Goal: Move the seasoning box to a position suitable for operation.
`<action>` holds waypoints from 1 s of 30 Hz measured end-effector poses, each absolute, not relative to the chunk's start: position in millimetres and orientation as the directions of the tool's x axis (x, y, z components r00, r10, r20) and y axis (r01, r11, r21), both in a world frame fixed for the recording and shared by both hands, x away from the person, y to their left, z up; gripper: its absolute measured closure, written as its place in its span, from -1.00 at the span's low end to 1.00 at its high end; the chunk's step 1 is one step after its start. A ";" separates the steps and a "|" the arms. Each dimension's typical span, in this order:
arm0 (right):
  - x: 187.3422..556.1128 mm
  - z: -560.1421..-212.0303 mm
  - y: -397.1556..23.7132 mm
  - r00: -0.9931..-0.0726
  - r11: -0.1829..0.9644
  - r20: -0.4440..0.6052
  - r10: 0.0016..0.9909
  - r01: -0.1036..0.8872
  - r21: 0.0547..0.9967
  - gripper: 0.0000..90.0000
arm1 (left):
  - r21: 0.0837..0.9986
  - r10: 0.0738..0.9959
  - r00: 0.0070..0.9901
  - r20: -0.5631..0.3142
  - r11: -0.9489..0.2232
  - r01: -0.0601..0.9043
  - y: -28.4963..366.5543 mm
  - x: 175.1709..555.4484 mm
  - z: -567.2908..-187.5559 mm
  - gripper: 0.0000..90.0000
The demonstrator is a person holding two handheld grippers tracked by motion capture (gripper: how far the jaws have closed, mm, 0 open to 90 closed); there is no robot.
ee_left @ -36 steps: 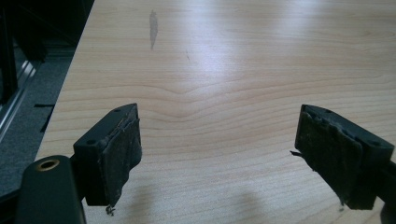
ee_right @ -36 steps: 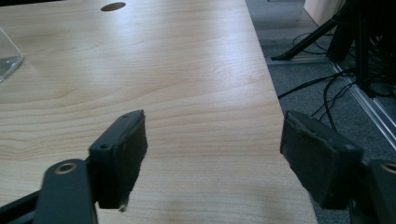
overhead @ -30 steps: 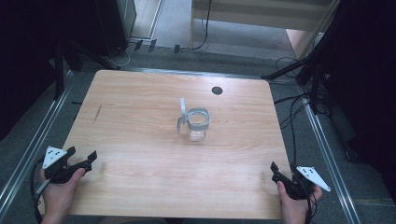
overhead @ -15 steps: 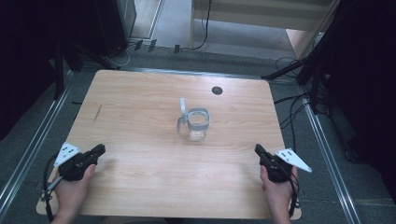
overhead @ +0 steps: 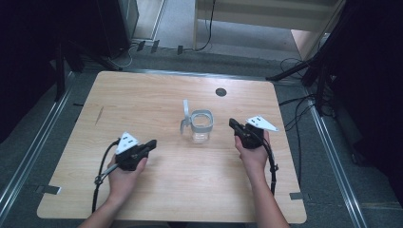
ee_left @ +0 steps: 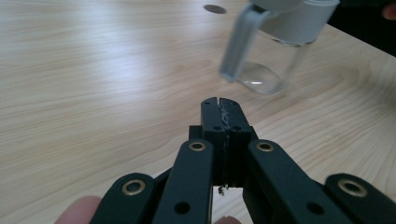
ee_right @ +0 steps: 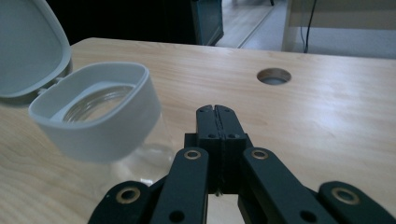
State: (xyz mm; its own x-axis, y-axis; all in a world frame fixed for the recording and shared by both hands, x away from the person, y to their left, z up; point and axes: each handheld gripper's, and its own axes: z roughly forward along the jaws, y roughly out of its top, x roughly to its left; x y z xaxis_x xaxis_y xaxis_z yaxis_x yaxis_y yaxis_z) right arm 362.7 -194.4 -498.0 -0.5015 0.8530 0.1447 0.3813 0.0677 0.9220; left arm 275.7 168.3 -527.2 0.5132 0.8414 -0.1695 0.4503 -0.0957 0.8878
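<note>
A clear glass jar [overhead: 201, 127] with a pale grey collar stands upright at the middle of the wooden table [overhead: 138, 95]. Its flip lid [overhead: 186, 113] is swung open and stands up on the jar's left. My left gripper [overhead: 151, 143] lies near left of the jar, shut with nothing between its jaws, and points toward it. In the left gripper view the shut tips [ee_left: 219, 103] stop short of the jar [ee_left: 273, 51] and its lid [ee_left: 239, 44]. My right gripper [overhead: 232, 123] is shut and empty, close to the jar's right side. Its tips [ee_right: 216, 111] sit beside the collar [ee_right: 100, 116] without touching it.
A round cable hole [overhead: 221, 91] is in the table behind the jar, also visible as the hole [ee_right: 274, 76]. Metal rails [overhead: 328, 142] run along both sides of the table on the floor. Cables [overhead: 297, 111] and dark stands lie off the right edge.
Both hands have come in from the table's near corners toward the jar. The jaws of both grippers, spread a second ago, are now shut. The jar has not moved.
</note>
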 end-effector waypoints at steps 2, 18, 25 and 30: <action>373.1 -497.9 -186.4 -0.513 0.080 0.141 0.846 0.383 0.920 1.00 | 0.880 0.827 0.535 -0.173 -0.114 0.461 150.4 285.1 -528.1 1.00; 432.7 -491.9 -146.0 -0.652 0.123 0.190 0.734 0.403 0.907 1.00 | 0.859 0.813 0.523 -0.257 -0.056 0.509 106.3 335.0 -529.1 1.00; 441.0 -489.6 -145.2 -0.711 0.132 0.248 0.658 0.433 0.892 1.00 | 0.859 0.838 0.492 -0.234 -0.059 0.509 112.5 341.2 -530.3 1.00; 431.5 -490.6 -148.7 -0.728 0.147 0.253 0.637 0.437 0.887 1.00 | 0.855 0.845 0.487 -0.220 -0.074 0.514 117.5 349.0 -532.6 1.00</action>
